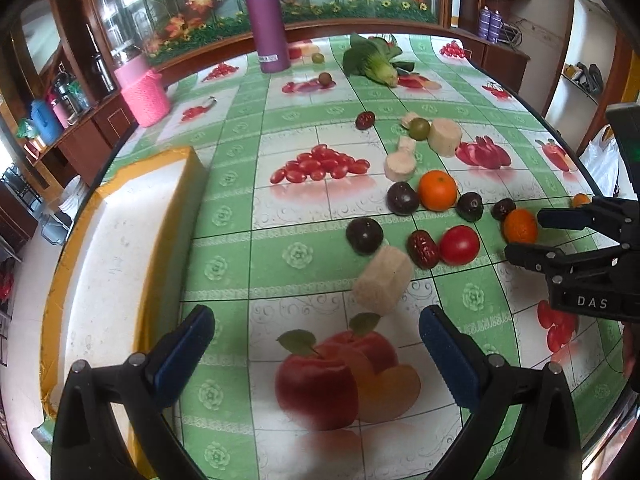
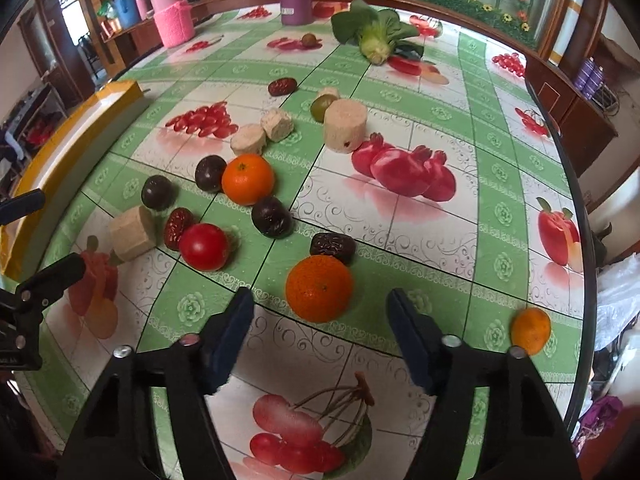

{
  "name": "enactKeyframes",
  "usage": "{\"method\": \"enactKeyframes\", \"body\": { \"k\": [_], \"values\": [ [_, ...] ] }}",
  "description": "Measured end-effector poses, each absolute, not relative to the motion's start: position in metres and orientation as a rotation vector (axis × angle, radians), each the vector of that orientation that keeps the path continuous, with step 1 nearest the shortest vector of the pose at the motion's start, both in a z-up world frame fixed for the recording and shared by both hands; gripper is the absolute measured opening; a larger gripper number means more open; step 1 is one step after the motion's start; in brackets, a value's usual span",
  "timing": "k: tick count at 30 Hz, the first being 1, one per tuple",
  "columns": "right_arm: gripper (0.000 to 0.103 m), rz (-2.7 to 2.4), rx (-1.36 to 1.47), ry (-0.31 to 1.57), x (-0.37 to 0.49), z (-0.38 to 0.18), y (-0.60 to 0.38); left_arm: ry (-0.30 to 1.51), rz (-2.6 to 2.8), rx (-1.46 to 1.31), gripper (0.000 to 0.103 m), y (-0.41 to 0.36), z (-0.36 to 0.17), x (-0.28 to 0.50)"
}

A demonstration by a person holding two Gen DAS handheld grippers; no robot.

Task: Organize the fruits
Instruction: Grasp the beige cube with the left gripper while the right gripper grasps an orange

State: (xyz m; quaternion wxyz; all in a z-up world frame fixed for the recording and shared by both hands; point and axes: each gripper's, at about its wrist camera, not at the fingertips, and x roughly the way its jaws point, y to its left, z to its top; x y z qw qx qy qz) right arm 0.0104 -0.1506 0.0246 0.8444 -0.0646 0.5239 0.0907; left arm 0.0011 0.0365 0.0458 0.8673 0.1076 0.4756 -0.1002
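Orange [image 2: 319,288]: on desk [image 2: 440,240], dead ahead of right claw [image 2: 320,340], just beyond its tips, centred between half-spread, empty jaws. Round, no long axis. Left claw [image 1: 316,344] wide, empty, farther off.

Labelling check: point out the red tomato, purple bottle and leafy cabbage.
red tomato [image 2: 204,246], right wrist view, centre of skin
purple bottle [image 1: 267,24], left wrist view, mid body
leafy cabbage [image 2: 376,46], right wrist view, pale stalk

On the surface [image 2: 500,128]: an orange [image 2: 319,289] just before my right fingers [image 2: 230,336], a date [image 2: 333,247] touching behind it, a tomato [image 2: 204,246] to its left, a tray [image 1: 120,248] far left.
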Motion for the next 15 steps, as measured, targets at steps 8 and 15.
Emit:
{"method": "enactKeyframes", "body": {
  "k": [8,15],
  "values": [
    [0.049,0.196,-0.157,1.124,0.016,0.016,-0.151,1.115,-0.293,0.249,0.092,0.018,0.031,0.022],
    [0.042,0.217,-0.171,1.118,0.015,0.016,-0.149,1.197,-0.323,0.189,0.05,0.018,0.019,0.034]
  ]
}}
